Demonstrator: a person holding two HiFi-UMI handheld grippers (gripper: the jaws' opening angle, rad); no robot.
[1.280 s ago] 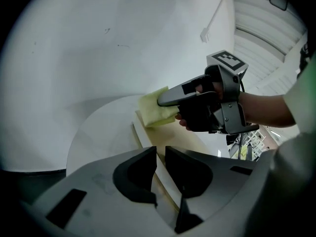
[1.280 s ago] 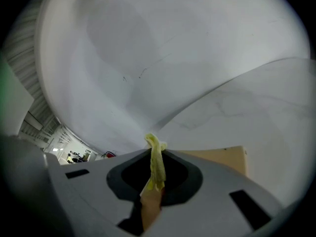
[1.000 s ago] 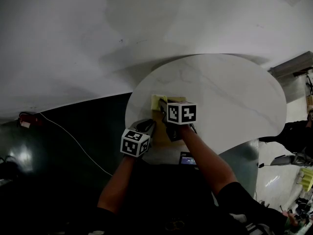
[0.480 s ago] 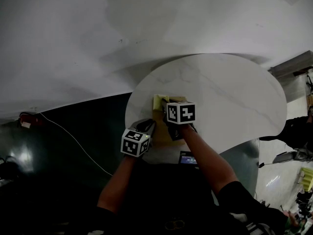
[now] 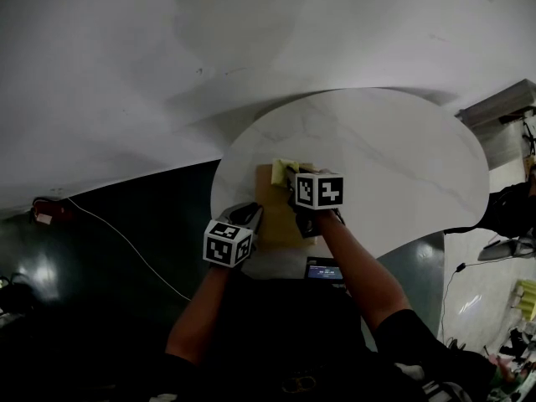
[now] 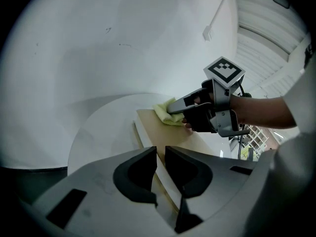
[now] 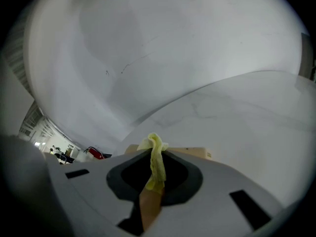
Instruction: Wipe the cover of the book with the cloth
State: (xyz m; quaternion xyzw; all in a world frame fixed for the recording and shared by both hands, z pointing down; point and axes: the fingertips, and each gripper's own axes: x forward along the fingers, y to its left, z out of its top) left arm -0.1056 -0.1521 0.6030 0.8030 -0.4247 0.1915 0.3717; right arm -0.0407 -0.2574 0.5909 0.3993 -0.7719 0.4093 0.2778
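Pinching the cloth (image 7: 154, 147) edge-on, the right gripper (image 5: 291, 179) has its jaws closed on it. It's a soft, crumpled pale-yellow rag w/ a fine woven look. One fold pokes up past the jaw tips and the rest hangs down btwn them. The cloth rests on the far end of the book (image 5: 279, 216), touching the cover.

The book is a flat rectangle w/ a plain tan, kraft-brown cover, matte, no print readable. A pale page block shows along its left side in the left gripper view. It lies flat on the left part of the table (image 5: 394, 157), near the edge closest to the person. The table top is round, white stone-look w/ faint grey veins, smooth, w/ a slight sheen.

The left gripper (image 6: 160, 156) sits low at the book's near-left corner. Its jaws are drawn almost together, just a thin slit btwn the dark rounded pads, and nothing is seen clamped in it. Can't tell if it touches the book.

Both grippers have grey moulded plastic bodies, each w/ a cube of black-and-white square markers.

A small device (image 5: 324, 271) w/ a lit screen sits at the table's near rim, just beside the book's near-right corner. The floor (image 5: 126, 308) is dark and glossy. A red object (image 5: 46, 211) w/ a thin white cable (image 5: 126, 241) lies on it, well apart from the table.
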